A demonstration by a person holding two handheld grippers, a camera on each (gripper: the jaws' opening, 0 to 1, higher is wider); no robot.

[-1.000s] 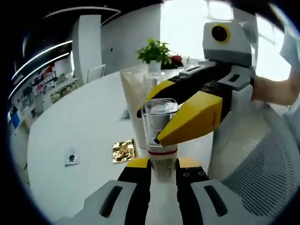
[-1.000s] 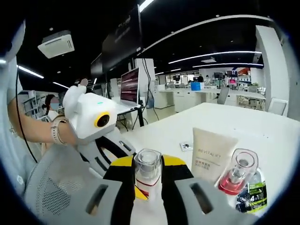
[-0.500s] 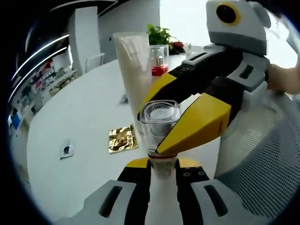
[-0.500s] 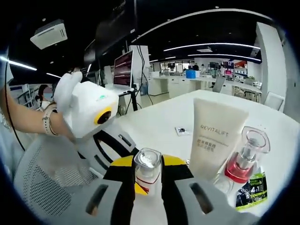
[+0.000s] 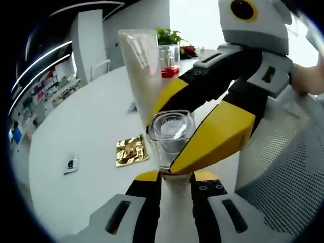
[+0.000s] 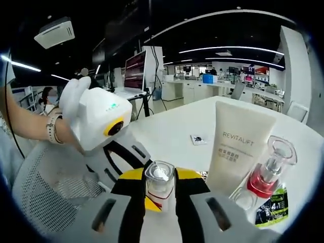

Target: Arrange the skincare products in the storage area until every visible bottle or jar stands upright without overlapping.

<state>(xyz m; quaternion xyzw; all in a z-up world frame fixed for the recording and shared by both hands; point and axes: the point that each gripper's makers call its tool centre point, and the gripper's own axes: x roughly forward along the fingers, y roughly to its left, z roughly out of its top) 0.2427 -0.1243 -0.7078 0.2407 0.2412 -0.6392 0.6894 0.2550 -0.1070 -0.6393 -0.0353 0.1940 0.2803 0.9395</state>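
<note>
Both tools pinch one small clear-capped bottle [image 5: 172, 139] above the white desk [image 5: 76, 136]: the left tool [image 5: 171, 182] from below, the right tool [image 6: 160, 190] across its cap. The left gripper view adds a gold sachet [image 5: 129, 150]; the right gripper view reveals the cream tube [image 6: 238, 147], its REVITALIFT lettering, and a red-collared bottle [image 6: 268, 169] beside it.

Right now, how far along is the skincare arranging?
Done: the cream tube and the red pump bottle stand upright side by side on the table. In hand: both claws, left and right, clamp the clear-capped bottle. Left: setting it upright on the table.
</note>
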